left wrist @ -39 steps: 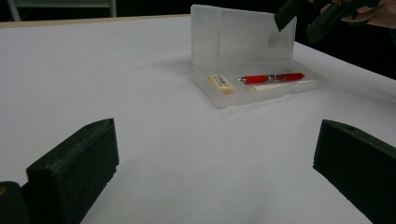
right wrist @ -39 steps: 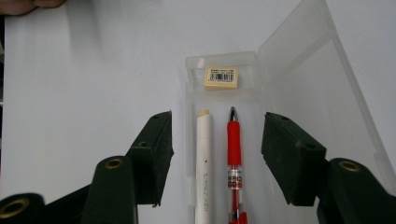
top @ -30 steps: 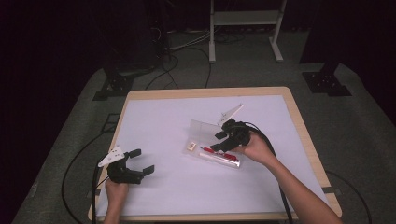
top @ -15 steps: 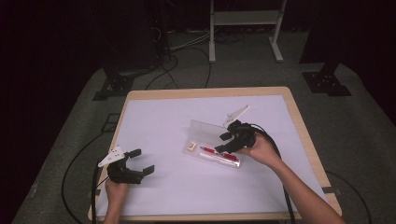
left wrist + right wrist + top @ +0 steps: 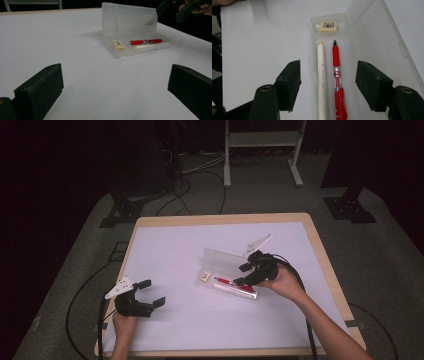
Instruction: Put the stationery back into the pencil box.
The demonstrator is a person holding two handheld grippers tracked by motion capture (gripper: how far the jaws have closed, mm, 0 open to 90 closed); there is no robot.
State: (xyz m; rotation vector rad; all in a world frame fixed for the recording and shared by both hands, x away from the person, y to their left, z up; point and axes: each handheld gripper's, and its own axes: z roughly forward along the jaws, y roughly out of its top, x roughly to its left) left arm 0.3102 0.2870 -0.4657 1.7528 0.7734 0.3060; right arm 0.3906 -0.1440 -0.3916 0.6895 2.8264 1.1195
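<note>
So the right gripper has just been opening its jaws, and now they sit wide over the clear pencil case, straddling the red pen and white pen without touching either. Looks like the pens are dropped off, lying side by side in the tray, eraser up at their 12 o'clock. The case sits mid-table, lid up. The left gripper is parked at 7 o'clock, jaws wide and empty. I'd guess closing the lid comes next.
</note>
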